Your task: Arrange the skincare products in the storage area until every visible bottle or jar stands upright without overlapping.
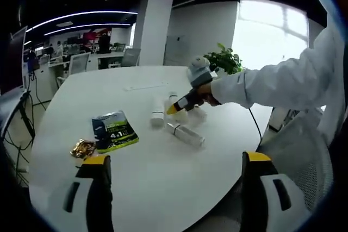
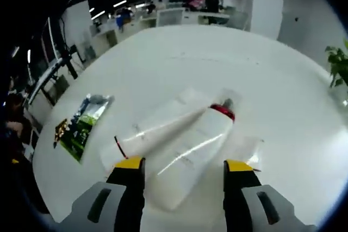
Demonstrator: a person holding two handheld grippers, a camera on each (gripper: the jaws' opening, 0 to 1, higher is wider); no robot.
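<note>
On the round white table (image 1: 136, 177), a small white bottle (image 1: 157, 112) stands upright and a white tube (image 1: 186, 134) lies flat to its right. A hand in a white sleeve holds my right gripper (image 1: 175, 108) low over more white products there. In the right gripper view, a large white bottle with a red neck ring (image 2: 198, 150) lies on its side, leaning over a white tube (image 2: 147, 133). My right gripper (image 2: 184, 162) is open, its jaws on either side of the bottle's base end. My left gripper (image 1: 176, 158) is wide open above bare table, well short of the products.
A green sachet (image 1: 114, 130) (image 2: 82, 123) and a gold wrapper (image 1: 82, 148) lie left of the products. A potted plant (image 1: 225, 58) stands past the table's far edge. A pale translucent item (image 2: 251, 151) lies beside the big bottle. Desks and chairs fill the room behind.
</note>
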